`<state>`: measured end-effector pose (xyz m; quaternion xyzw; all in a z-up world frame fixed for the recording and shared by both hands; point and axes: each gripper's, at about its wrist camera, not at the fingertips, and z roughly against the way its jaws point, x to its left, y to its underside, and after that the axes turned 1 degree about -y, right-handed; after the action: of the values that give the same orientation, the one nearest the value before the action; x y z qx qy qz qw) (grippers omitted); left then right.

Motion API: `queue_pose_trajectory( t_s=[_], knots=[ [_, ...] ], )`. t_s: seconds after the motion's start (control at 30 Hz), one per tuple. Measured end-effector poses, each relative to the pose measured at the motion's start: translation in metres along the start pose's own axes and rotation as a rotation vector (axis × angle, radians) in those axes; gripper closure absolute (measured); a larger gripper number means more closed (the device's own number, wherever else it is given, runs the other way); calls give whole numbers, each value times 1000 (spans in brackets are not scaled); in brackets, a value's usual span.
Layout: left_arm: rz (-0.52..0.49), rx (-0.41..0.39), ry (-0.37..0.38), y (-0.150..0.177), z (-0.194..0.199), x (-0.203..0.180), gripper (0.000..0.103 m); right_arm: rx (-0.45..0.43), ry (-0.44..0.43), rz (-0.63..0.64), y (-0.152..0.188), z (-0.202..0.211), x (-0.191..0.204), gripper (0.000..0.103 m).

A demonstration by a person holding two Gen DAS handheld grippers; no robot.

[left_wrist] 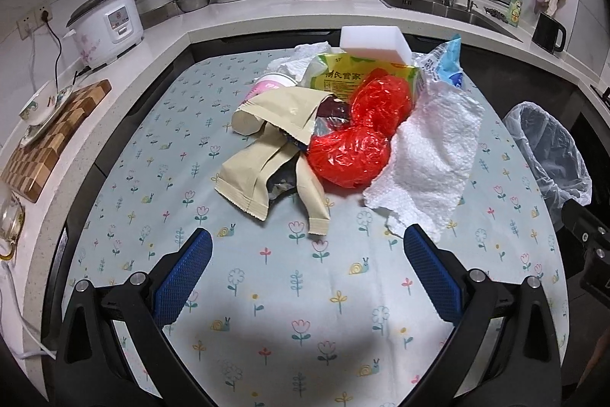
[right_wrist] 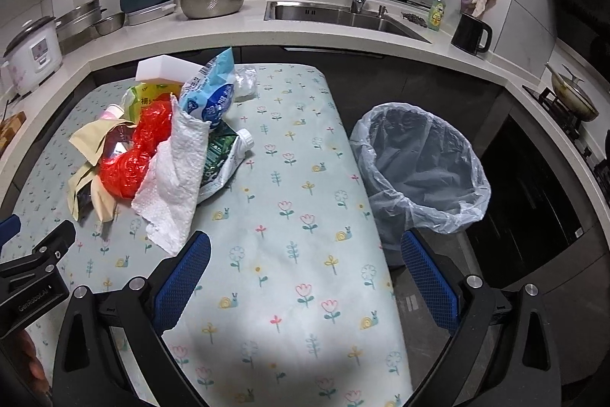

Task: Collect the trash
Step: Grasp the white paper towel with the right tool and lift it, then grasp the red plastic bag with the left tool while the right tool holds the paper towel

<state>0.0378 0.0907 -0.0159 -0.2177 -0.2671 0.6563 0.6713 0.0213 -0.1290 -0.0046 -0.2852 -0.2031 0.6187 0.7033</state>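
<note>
Trash heap on the floral-cloth counter [left_wrist: 305,292] — crinkled red plastic bag [left_wrist: 358,140], quilted white paper towel [left_wrist: 427,170], torn beige paper wrappers [left_wrist: 267,155], blue-white pouch [right_wrist: 209,90], white foam block [left_wrist: 373,41]. Left tool [left_wrist: 305,246] and right tool [right_wrist: 305,250] both gape wide, empty. Plastic-lined round bin [right_wrist: 419,170] stands beside the counter's right edge — steel sink [right_wrist: 343,14] behind.

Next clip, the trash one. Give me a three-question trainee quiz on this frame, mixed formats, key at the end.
1. True or false: the left gripper holds the red plastic bag.
2. The lined trash bin stands: A) on the table B) beside the table's right edge C) in the sink.
3. Fill in: the white paper towel lies on the ____ side of the pile.

Key: 1 false, both grippers open and empty; 2 B; 3 right.
</note>
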Motion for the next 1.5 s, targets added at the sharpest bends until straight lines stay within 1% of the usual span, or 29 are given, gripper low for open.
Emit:
queue_pose_trajectory(
  t_s=[0.3,0.47,0.53,0.57,0.63,0.67,0.73,0.77,0.8,0.83,0.9,0.97,1.1,1.3,1.5],
  knots=[
    [16,31,-8,-15,-33,33,7,42,-108,17,-24,-49,55,11],
    [23,50,-12,-23,-52,45,7,86,-139,39,-31,-80,78,23],
    [23,56,-14,-25,-59,48,7,105,-152,41,-32,-90,84,36],
    [23,59,-16,-26,-62,49,7,115,-157,41,-32,-93,86,40],
    [24,65,-15,-28,-68,51,7,130,-168,41,-31,-98,89,55],
    [27,67,-14,-30,-70,51,7,132,-171,43,-31,-99,89,60],
    [29,71,-12,-30,-73,52,7,130,-192,45,-30,-97,90,76],
    [29,73,-11,-30,-74,50,7,128,-195,48,-30,-95,91,80],
    [30,75,-8,-29,-74,50,7,123,-197,52,-29,-91,90,87],
    [30,76,-4,-29,-74,49,7,120,-195,57,-29,-88,90,93],
    [29,74,4,-29,-72,47,7,109,-190,68,-27,-79,88,98],
    [27,67,10,-28,-68,45,7,88,-190,79,-26,-66,85,100],
    [26,51,26,-25,-55,41,7,43,-160,89,-26,-40,75,101],
    [19,29,51,-21,-36,34,7,-4,-145,19,-26,-9,43,101],
    [2,18,76,-19,-24,20,7,-14,-116,-54,-23,0,14,101]
  ],
)
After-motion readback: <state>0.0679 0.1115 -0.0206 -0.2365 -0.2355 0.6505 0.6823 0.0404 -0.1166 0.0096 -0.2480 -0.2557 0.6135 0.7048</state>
